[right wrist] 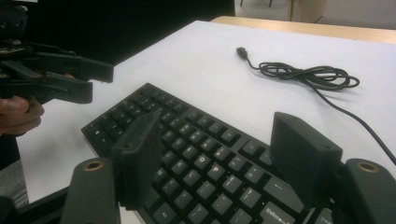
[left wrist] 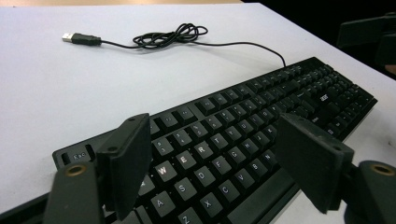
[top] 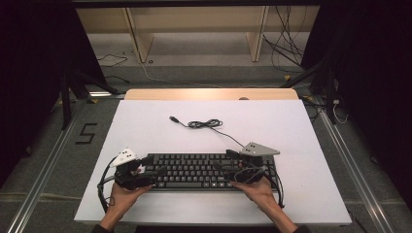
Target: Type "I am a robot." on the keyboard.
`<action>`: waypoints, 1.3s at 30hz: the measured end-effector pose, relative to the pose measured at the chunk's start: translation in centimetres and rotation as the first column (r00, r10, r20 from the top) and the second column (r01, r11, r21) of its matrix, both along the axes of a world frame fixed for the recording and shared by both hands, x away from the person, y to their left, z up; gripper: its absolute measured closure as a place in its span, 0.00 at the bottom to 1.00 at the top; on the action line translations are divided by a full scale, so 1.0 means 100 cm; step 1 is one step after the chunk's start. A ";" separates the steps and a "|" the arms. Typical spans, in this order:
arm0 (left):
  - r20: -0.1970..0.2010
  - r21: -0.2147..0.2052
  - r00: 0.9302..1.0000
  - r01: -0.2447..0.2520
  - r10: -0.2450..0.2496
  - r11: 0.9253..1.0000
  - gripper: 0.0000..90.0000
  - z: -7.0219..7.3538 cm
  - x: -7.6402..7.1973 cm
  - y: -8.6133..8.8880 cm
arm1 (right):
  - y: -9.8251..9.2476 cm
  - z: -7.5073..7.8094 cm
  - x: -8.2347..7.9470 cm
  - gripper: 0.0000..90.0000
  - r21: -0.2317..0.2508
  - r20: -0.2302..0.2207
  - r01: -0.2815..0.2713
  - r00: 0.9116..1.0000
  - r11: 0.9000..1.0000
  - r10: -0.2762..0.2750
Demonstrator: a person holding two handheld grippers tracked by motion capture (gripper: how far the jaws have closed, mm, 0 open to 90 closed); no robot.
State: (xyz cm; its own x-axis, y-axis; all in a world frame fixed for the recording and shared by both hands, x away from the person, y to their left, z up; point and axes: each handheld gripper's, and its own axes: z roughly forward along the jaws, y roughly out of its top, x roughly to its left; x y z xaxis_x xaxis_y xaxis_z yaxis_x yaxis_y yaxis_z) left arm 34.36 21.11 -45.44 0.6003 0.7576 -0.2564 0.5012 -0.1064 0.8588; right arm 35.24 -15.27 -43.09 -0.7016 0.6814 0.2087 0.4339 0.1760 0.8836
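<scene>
A white table (top: pixel 145 126) spreads across the high view, with a wooden edge along its far side and dark floor around it. Near its front edge lies a black keyboard (top: pixel 194 171), long side facing the person, its keys lettered in white as the left gripper view shows. From the keyboard's far right corner a thin black cable (top: pixel 206 124) runs out over the bare white surface, bunches into a loose coil behind the keyboard, and ends in a USB plug (top: pixel 173 118) lying flat, well apart from the keys. The left gripper (top: pixel 150 172) sits at the keyboard's left end, held in the person's left hand (top: pixel 124 194); in its own view its jaws stand apart above the key rows, nothing between them. The right gripper (top: pixel 224 171) sits at the keyboard's right end, in the right hand (top: pixel 257 190), its jaws likewise spread wide over the keys, gripping nothing
</scene>
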 end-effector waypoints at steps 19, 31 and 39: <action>-0.073 0.107 0.994 0.095 -0.087 0.990 0.77 -0.001 0.017 -0.029 | -0.020 -0.004 -0.020 0.32 0.001 0.006 0.026 1.000 1.000 -0.026; -0.126 0.166 0.983 0.153 -0.133 0.974 0.99 -0.008 0.034 -0.050 | -0.025 -0.006 -0.028 0.32 -0.001 0.015 0.029 0.999 1.000 -0.029; -0.152 0.187 0.978 0.171 -0.143 0.967 0.99 -0.012 0.041 -0.058 | -0.025 -0.006 -0.032 0.30 -0.003 0.024 0.024 0.999 1.000 -0.024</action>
